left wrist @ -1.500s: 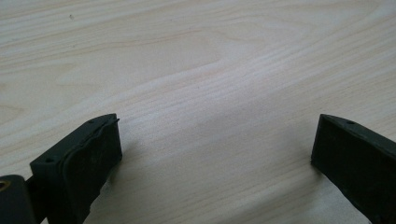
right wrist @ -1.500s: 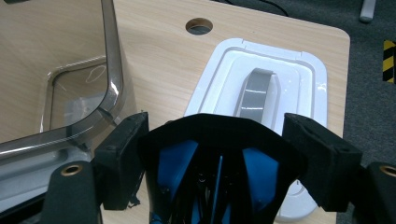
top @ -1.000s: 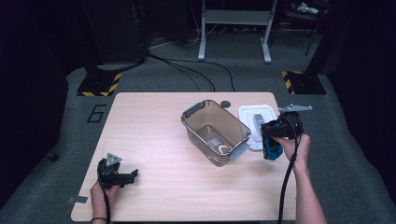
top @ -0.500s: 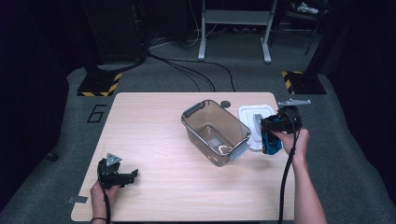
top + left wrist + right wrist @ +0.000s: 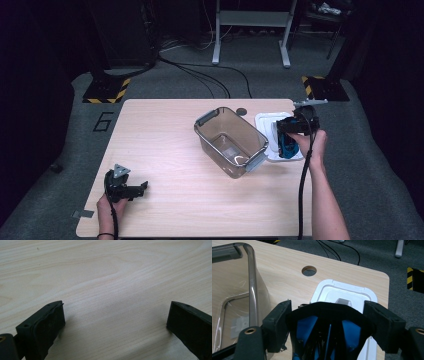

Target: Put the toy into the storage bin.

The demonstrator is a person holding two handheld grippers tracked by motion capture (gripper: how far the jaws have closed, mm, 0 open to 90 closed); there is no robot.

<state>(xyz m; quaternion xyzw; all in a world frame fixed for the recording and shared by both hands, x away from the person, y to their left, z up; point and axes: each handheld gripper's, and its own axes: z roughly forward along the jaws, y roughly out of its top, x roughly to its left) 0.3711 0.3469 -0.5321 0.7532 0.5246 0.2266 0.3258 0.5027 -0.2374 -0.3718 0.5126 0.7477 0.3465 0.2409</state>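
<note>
Right gripper view has the right gripper (image 5: 329,322) clamped on a black-and-blue object (image 5: 327,327), held above the white lid (image 5: 344,291) at the table's (image 5: 165,135) far right edge, its length running along the jaws. Left of it stands the clear plastic bin (image 5: 231,141). Left gripper (image 5: 113,322), jaws apart, rests near the table's near-left corner, well clear.

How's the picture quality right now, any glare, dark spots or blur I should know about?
High view: table evenly lit, surroundings nearly black, clear bin slightly soft. Left gripper view: wood grain sharp, jaws cast soft shadows. Right gripper view: the black-and-blue object between the jaws is dark with little detail; white lid bright but readable.
</note>
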